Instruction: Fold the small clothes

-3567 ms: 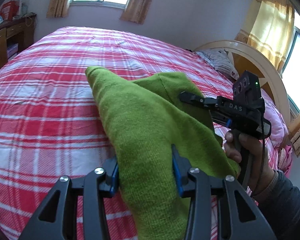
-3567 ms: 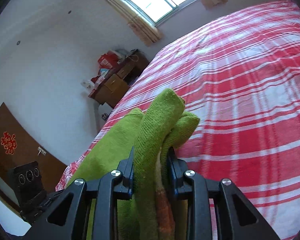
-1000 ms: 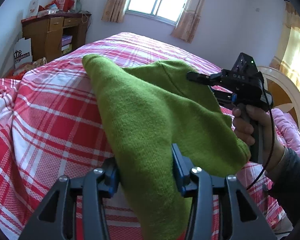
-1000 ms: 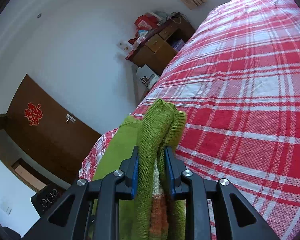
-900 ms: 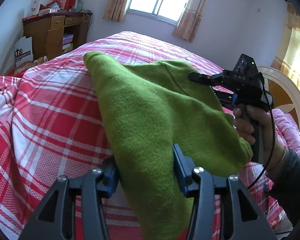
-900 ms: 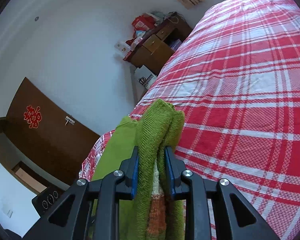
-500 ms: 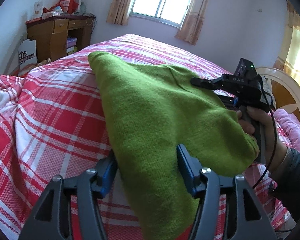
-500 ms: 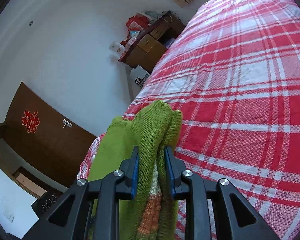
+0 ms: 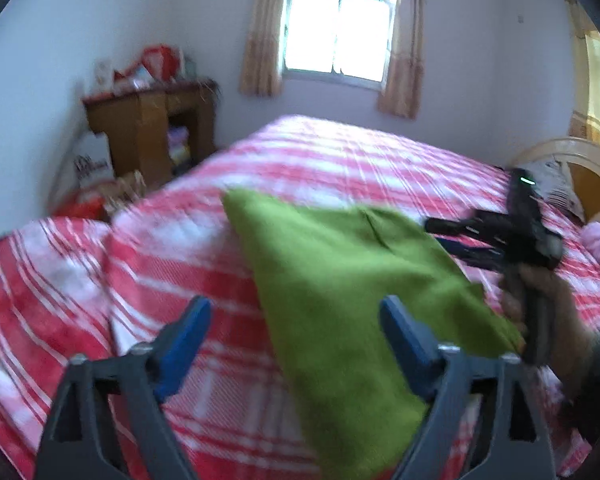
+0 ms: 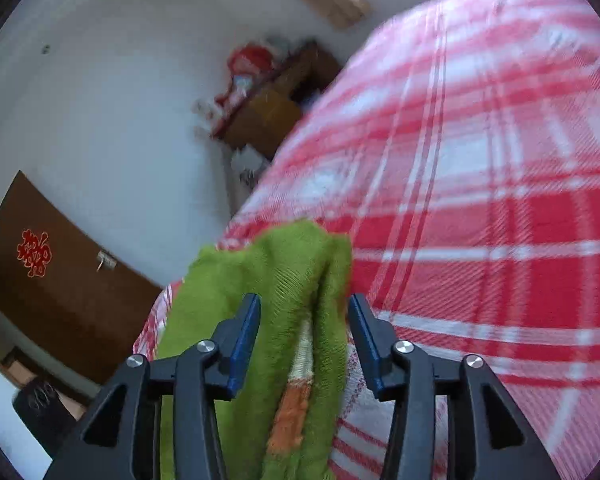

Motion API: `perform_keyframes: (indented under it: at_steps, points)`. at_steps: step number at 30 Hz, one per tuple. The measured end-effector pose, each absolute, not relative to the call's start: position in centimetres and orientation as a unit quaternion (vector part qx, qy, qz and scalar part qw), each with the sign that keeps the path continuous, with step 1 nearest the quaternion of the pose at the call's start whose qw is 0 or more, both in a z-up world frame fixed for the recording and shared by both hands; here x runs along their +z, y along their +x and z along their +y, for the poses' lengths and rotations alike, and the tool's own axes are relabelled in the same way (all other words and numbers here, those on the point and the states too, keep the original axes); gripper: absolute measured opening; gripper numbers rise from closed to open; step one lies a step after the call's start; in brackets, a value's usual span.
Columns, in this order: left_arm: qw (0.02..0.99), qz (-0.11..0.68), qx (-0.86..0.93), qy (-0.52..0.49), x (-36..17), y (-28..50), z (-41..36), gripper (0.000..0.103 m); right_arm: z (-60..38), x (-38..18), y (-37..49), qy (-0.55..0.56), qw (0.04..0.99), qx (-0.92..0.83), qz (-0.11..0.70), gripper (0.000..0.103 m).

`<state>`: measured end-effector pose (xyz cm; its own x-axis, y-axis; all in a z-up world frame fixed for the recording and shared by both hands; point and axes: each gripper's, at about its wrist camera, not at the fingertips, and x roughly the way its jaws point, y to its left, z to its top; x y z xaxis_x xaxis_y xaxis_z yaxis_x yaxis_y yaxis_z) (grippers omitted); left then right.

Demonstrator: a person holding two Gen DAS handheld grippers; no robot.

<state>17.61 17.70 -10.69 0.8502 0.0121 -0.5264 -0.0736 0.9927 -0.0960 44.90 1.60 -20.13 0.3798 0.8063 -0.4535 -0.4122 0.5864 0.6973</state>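
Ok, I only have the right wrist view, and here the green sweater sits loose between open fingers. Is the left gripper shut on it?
Observer: No. The left gripper is open, its blue fingers spread wide on either side of the green sweater.
Operator: Where does the sweater lie?
Observer: It looks spread on the plaid bed cover, its far corner pointing toward the window; the picture is blurred.
Operator: And my right gripper, from that side?
Observer: The right gripper is at the sweater's far right edge, with the wooden headboard behind it.
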Motion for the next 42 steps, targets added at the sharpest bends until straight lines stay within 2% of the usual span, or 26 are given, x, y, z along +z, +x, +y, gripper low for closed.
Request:
perform_keyframes:
  at_steps: [4, 7, 11, 13, 18, 22, 28, 36, 42]
  points:
    - [0.957, 0.285, 0.034, -0.052, -11.3, 19.8, 18.9, 0.091, 1.2, -16.0, 40.4, 0.218, 0.803, 0.428, 0.352, 0.055]
    - [0.947, 0.314, 0.032, -0.058, -13.0, 21.3, 19.3, 0.091, 2.9, -14.5, 37.5, 0.178, 0.789, 0.476, 0.345, 0.056]
    - [0.937, 0.341, 0.046, -0.067, -15.0, 21.6, 19.5, 0.097, 5.1, -16.1, 35.3, 0.117, 0.773, 0.483, 0.395, 0.056]
    - [0.932, 0.352, 0.049, -0.073, -16.0, 21.5, 19.8, 0.103, 5.1, -17.9, 34.9, 0.094, 0.776, 0.46, 0.422, 0.055]
    - [0.924, 0.358, 0.03, -0.131, -17.0, 21.5, 20.9, 0.103, 4.6, -18.6, 33.7, 0.089, 0.789, 0.454, 0.404, 0.055]
    - [0.928, 0.35, 0.035, -0.124, -16.9, 21.5, 20.6, 0.103, 5.3, -19.0, 33.7, 0.069, 0.799, 0.45, 0.393, 0.055]
    - [0.934, 0.339, 0.061, -0.092, -14.1, 19.4, 19.6, 0.103, 5.1, -17.1, 33.2, 0.1, 0.808, 0.415, 0.406, 0.056]
    - [0.965, 0.248, 0.048, -0.067, -7.6, 15.0, 18.7, 0.103, 3.8, -10.3, 28.1, 0.095, 0.865, 0.37, 0.325, 0.058]
    - [0.971, 0.223, 0.029, -0.076, -5.5, 14.4, 18.7, 0.103, 4.0, -7.9, 25.6, 0.068, 0.885, 0.355, 0.293, 0.06]
